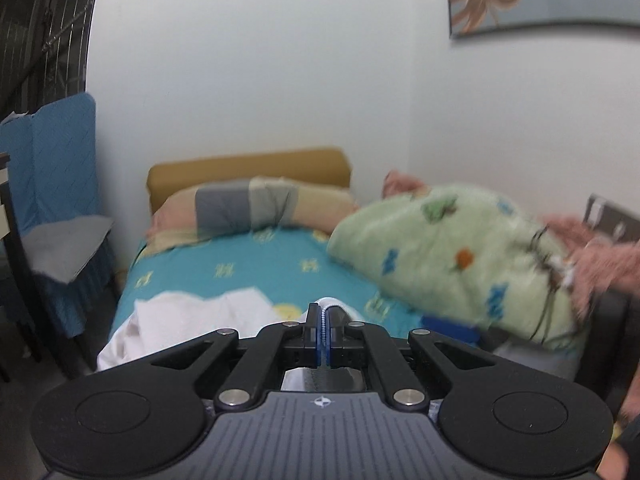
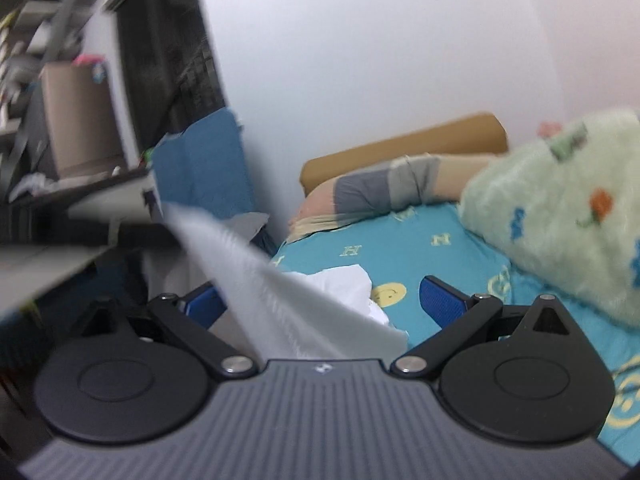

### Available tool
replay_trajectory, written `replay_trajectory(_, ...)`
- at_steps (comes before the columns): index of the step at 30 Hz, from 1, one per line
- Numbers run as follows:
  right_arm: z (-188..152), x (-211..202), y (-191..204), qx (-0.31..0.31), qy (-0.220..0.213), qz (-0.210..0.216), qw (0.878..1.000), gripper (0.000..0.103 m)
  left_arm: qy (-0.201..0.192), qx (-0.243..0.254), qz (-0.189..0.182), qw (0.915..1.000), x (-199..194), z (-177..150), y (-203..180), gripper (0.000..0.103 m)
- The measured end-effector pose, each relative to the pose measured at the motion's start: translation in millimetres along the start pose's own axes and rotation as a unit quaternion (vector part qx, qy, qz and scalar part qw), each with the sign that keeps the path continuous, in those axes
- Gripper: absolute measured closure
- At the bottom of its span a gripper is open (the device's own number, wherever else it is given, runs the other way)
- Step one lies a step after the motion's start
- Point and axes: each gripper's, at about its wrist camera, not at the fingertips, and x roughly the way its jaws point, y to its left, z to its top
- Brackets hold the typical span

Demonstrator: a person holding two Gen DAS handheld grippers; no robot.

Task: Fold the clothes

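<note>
White garment (image 2: 280, 304) lay rumpled at bed (image 1: 248, 268) edge | your left tongs (image 1: 325, 330) pinched its fold | right tongs (image 2: 324, 300) gaped wide.

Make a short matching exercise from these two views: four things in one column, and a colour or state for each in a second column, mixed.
Things:
1. left gripper
2. right gripper
3. bed sheet
4. headboard

Colour or state:
a. open
b. mustard brown
c. shut on the white garment
d. turquoise with yellow print

Pairs: 1-c, 2-a, 3-d, 4-b
</note>
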Motion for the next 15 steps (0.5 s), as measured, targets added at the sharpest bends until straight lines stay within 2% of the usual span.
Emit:
replay_trajectory(4, 1.7, 8.1, -18.7, 0.030, 0.019, -0.026, 0.999, 0.000, 0.002, 0.001, 0.002, 1.0000, 6.9, -3.3, 1.1, 0.101)
replay_trajectory(7, -10.2, 25.4, -22.5, 0.014, 0.077, -0.056, 0.995, 0.000, -0.017, -0.004, 0.014, 0.9998, 5.0, 0.6, 2.0, 0.101)
replay_trajectory(8, -17.2, 31.6, -24.0, 0.005, 0.104, -0.076, 0.992, 0.000, -0.022, -0.010, 0.018, 0.9995, 3.1, 0.9, 4.4, 0.101)
replay_trajectory(10, -27.8, 42.2, -30.9, -0.008, 0.163, -0.153, 0.975, 0.000, -0.023, -0.023, 0.027, 0.9991, 2.6, 0.0, 9.6, 0.101)
replay_trajectory(12, -28.8, 39.6, -42.4, 0.005, 0.177, -0.217, 0.960, 0.000, -0.023, -0.030, 0.050, 0.9980, 2.6, -1.2, 15.2, 0.102)
replay_trajectory(13, -24.5, 33.3, -48.9, 0.018, 0.166, -0.232, 0.958, 0.000, -0.023, -0.034, 0.061, 0.9973, 2.6, -1.6, 18.3, 0.102)
replay_trajectory(15, -17.3, 27.3, -47.5, 0.009, 0.141, -0.233, 0.962, 0.000, -0.014, -0.058, 0.059, 0.9965, 3.4, -0.5, 27.8, 0.102)
